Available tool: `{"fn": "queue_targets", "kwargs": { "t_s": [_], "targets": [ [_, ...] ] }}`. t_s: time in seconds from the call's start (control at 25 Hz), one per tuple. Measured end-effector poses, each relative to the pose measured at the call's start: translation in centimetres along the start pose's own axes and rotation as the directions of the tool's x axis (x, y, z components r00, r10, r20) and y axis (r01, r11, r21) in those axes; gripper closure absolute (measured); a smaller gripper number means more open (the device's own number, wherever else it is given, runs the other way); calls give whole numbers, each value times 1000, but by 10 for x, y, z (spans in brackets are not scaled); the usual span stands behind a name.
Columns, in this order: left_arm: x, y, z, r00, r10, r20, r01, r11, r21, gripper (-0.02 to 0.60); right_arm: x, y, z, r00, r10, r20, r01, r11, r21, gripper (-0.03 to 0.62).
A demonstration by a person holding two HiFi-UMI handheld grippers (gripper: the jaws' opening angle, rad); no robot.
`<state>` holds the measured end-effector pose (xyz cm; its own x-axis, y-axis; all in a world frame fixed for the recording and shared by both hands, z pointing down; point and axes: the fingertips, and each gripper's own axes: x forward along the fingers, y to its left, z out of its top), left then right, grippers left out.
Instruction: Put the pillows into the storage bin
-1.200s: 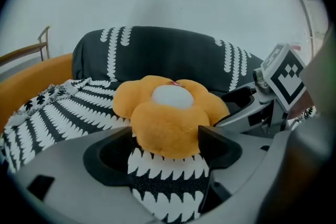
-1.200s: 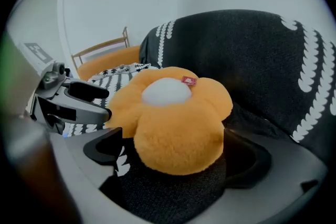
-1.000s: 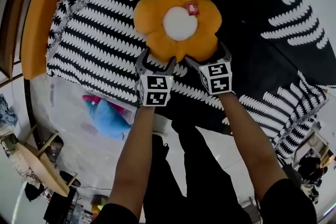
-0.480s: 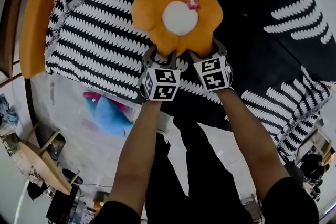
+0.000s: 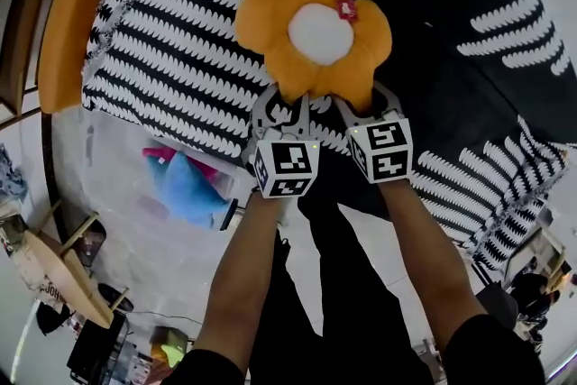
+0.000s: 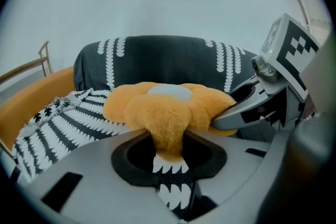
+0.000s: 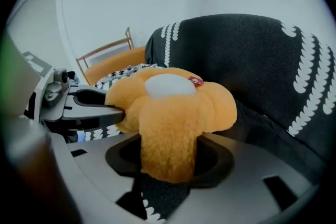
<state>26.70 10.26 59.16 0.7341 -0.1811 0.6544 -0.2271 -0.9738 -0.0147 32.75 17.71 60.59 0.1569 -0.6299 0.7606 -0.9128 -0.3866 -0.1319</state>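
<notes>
Closing over the last second, the fingers of the left gripper (image 5: 285,104) and right gripper (image 5: 362,105) now each clench a lower petal of the orange flower pillow (image 5: 315,32), which lies over the black-and-white sofa cover (image 5: 171,50).

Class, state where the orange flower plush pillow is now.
Head view, upper centre: the pillow is over the patterned sofa cover, its near petals pinched by the left claw and right claw, which have just been closing.

A living-room-like lounge: an orange sofa (image 5: 70,9) under a black-and-white throw (image 5: 171,59), a wooden chair (image 5: 16,41) beside.
</notes>
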Motion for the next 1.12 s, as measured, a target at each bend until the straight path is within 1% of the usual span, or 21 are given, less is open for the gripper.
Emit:
{"fn": "queue_targets", "kwargs": {
  "t_s": [0.08,0.2,0.32,0.44,0.56,0.68,0.84,1.0,1.12],
  "targets": [
    [-22,1,4,1000,11,26,-11,1000,14,444,-18,14,4,1000,1,26,-1,1000,-4,356],
    [-54,16,12,997,46,58,-46,999,4,440,-35,40,22,998,22,60,-19,999,-39,356],
    [-81,37,14,993,91,77,-91,996,-9,439,-41,67,40,995,52,87,-44,995,-92,355],
    [-102,58,8,987,129,91,-127,992,-24,438,-40,96,51,992,75,98,-60,987,-148,353],
    [-127,78,-9,982,166,94,-162,985,-56,437,-39,130,54,989,104,101,-83,977,-194,352],
    [-157,102,-30,971,220,90,-210,972,-105,437,-35,172,56,981,166,97,-140,963,-231,349],
    [-196,133,-59,963,258,83,-245,959,-141,437,-30,228,56,973,212,88,-181,944,-275,350],
    [-231,167,-89,944,323,67,-306,932,-193,436,-19,283,57,960,272,65,-236,915,-328,350],
    [-259,189,-118,932,359,56,-338,912,-232,433,-13,327,51,952,301,48,-266,896,-355,350]
  ]
}}
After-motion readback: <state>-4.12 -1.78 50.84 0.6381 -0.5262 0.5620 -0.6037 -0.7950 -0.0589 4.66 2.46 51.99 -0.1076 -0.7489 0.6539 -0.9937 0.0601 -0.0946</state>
